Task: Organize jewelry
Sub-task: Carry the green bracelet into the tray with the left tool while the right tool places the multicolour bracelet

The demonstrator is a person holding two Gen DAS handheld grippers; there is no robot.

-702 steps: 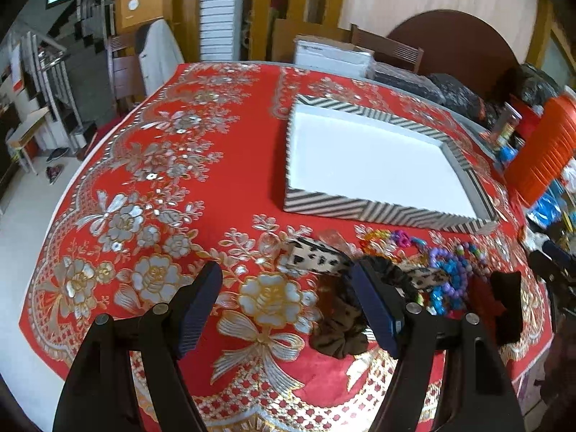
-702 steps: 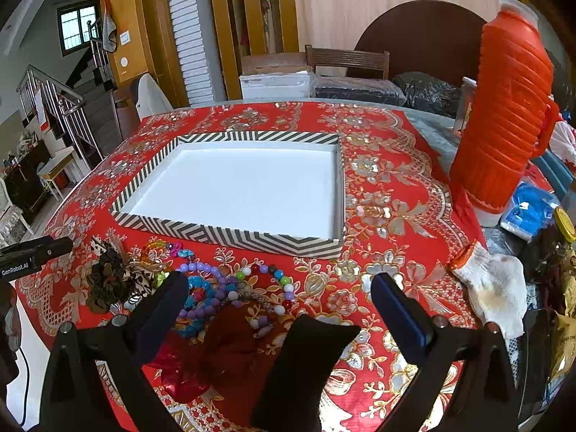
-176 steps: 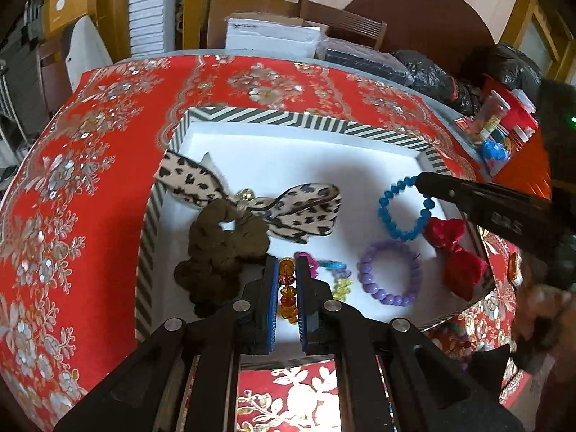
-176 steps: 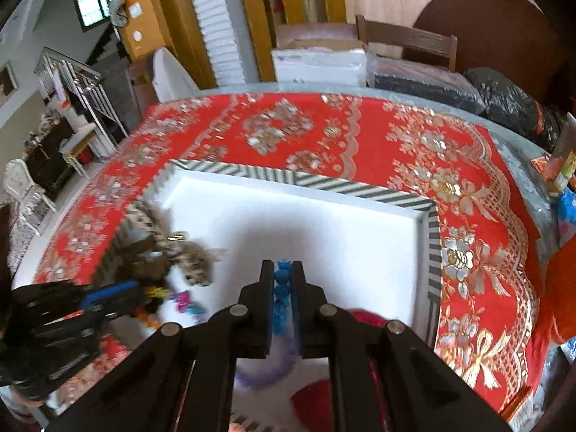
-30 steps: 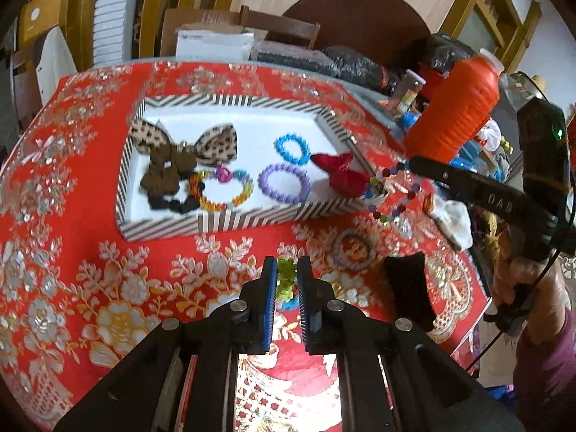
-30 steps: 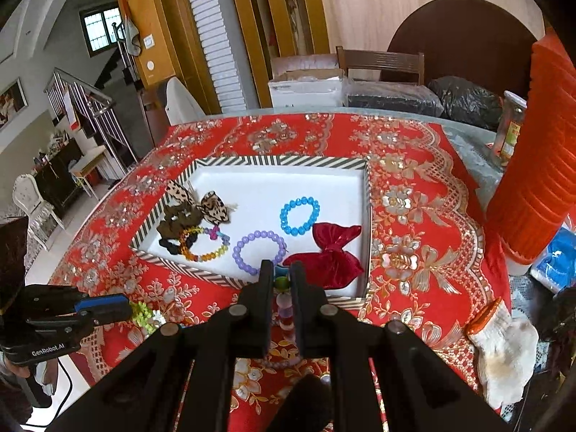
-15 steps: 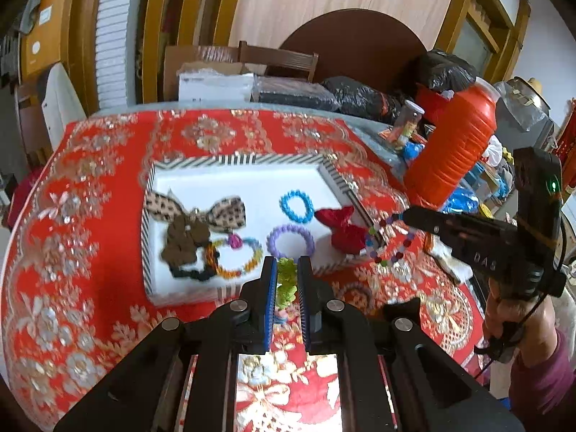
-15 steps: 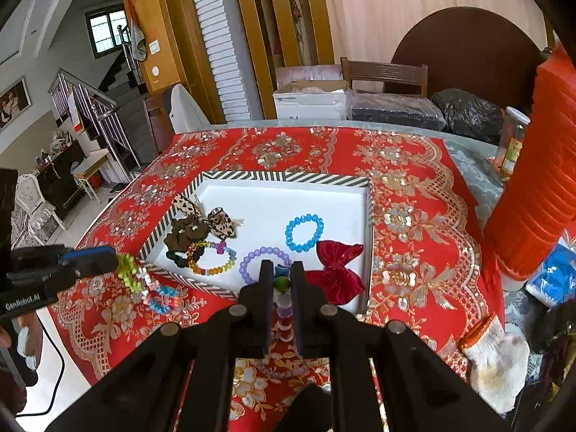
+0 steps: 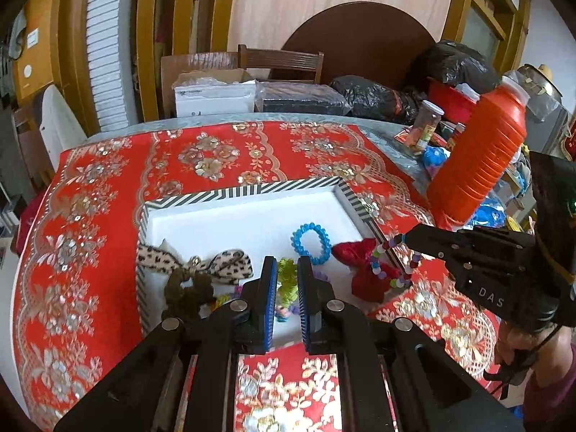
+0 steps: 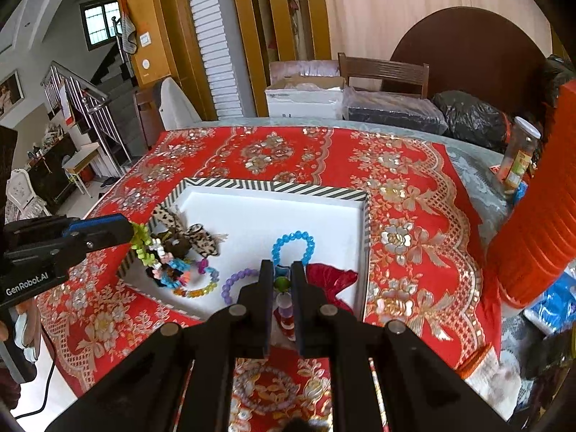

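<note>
A white tray with a striped rim [image 9: 230,192] [image 10: 273,186] lies on the red tablecloth. In it are a leopard bow [image 9: 230,264] [image 10: 201,239], a brown scrunchie [image 9: 187,288], a blue bead bracelet [image 9: 311,239] [image 10: 293,243], a purple bracelet [image 10: 235,282], a multicolour bracelet [image 10: 196,284] and a red bow [image 9: 360,262] [image 10: 331,280]. My left gripper [image 9: 287,280] [image 10: 131,232] is shut on a green and pastel bead bracelet [image 9: 286,280] [image 10: 151,252] above the tray's near left corner. My right gripper [image 10: 280,280] [image 9: 401,239] is shut on a pastel bead bracelet [image 10: 282,298] [image 9: 390,268] over the tray's near right edge.
A tall orange thermos [image 9: 478,158] [image 10: 540,216] stands to the right of the tray. A jar [image 9: 426,124] [image 10: 518,158], boxes [image 9: 216,97] and black bags [image 9: 374,99] sit at the table's far edge. One more bead bracelet [image 10: 266,388] lies on the cloth in front of the tray.
Both grippers have moved forward with their bracelets, from in front of the tray to over its near edge. The tray now looks closer in both views.
</note>
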